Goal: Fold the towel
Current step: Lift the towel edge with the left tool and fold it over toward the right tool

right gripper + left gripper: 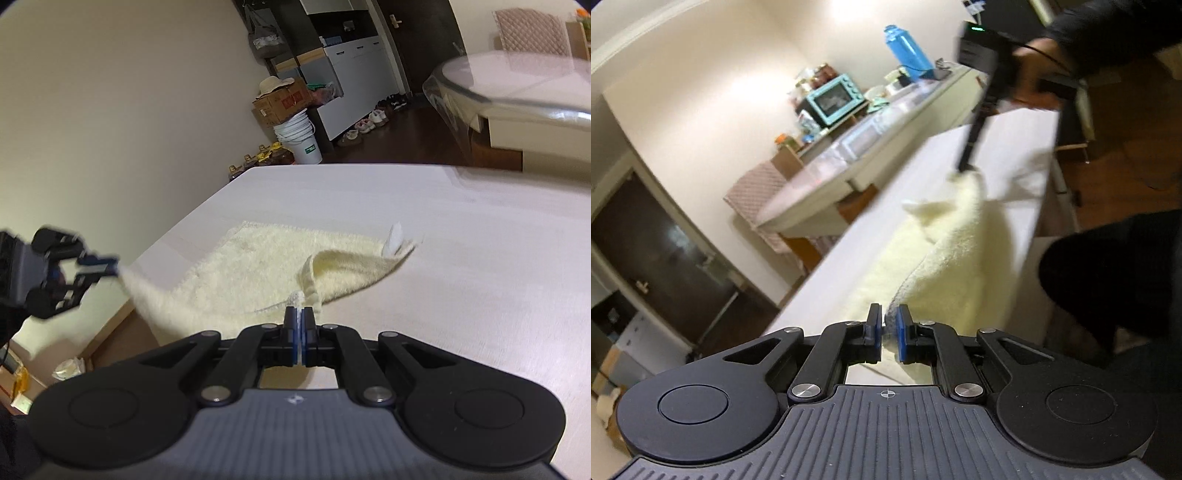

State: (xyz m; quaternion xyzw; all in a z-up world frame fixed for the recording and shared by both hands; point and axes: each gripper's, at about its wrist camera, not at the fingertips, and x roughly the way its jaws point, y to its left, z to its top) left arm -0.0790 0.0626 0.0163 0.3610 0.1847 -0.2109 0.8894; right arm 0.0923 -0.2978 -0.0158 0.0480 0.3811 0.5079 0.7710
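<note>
A pale yellow towel (258, 266) lies partly on the white table (461, 258), its near edge lifted. My left gripper (889, 325) is shut on one near corner of the towel (953, 258); it also shows in the right wrist view (110, 267) at the left, off the table's edge. My right gripper (299, 317) is shut on the other near corner; it shows in the left wrist view (966, 168) pinching the towel's far end. The cloth hangs slack between the two grippers. A white tag (395, 236) sticks up at the far corner.
A second table with a clear cover (517, 85) stands beyond the white one. A counter with a teal oven (833, 98) and a blue bottle (907, 50) runs along the wall. A bucket and boxes (295, 125) sit on the floor. The person's dark sleeve (1108, 280) is at the right.
</note>
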